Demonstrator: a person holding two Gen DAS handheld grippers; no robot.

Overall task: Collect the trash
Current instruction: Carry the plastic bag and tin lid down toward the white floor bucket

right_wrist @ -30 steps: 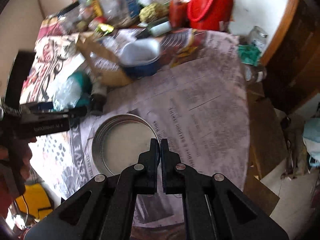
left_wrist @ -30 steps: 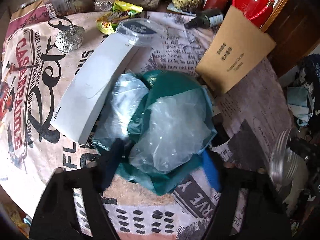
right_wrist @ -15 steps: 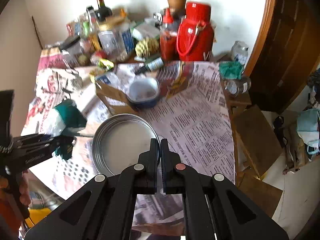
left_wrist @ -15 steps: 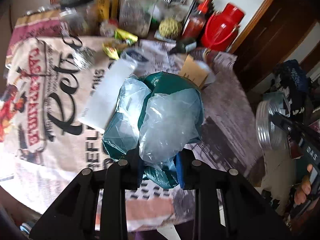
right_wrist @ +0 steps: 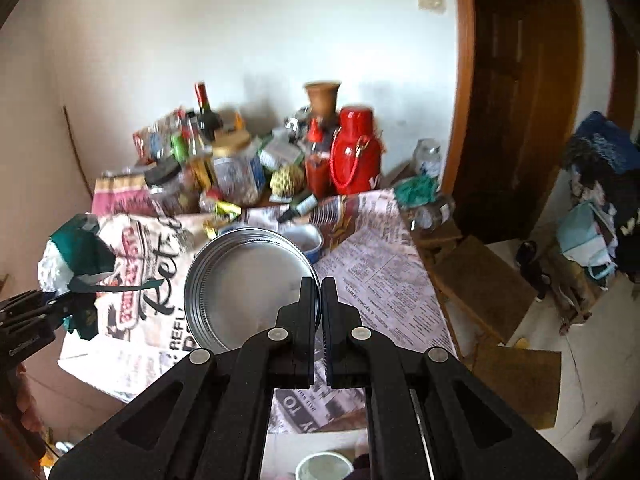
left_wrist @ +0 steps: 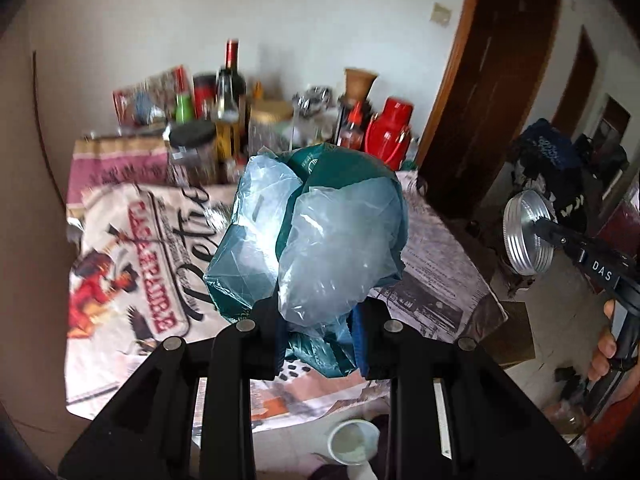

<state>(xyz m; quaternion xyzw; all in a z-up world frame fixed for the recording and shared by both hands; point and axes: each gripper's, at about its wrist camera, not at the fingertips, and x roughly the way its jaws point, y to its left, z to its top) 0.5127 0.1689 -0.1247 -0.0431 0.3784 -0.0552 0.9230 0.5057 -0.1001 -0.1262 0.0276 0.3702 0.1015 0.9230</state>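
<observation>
the left tool (left_wrist: 316, 344) has its two fingers closed narrow on a bundle of plastic bags (left_wrist: 316, 240), dark green and clear film crumpled together, pinched at the lower end. the bundle is in the air, above the near part of the surface (left_wrist: 120, 280) that carries a printed cloth and newspaper, and on the near side of the red flask (left_wrist: 390, 132) that stands at the back. i judge the bags very light and soft; they give no resistance, and the smooth film can slip out if only one thin layer is caught. better is to hold where many layers are gathered, as at this lower knot, not at a loose flap.

the right tool (right_wrist: 320, 304) is pressed together on the rim of a round metal lid (right_wrist: 248, 288), which stands out in front of the fingers, nearer than the red flask and to its left in the right wrist view. the lid looks stiff, thin and light, but the metal is slippery and the grip is only on the edge, so it may swing or twist out if it is tilted fast. both things seem ready to go to a trash place, which i cannot see here
</observation>
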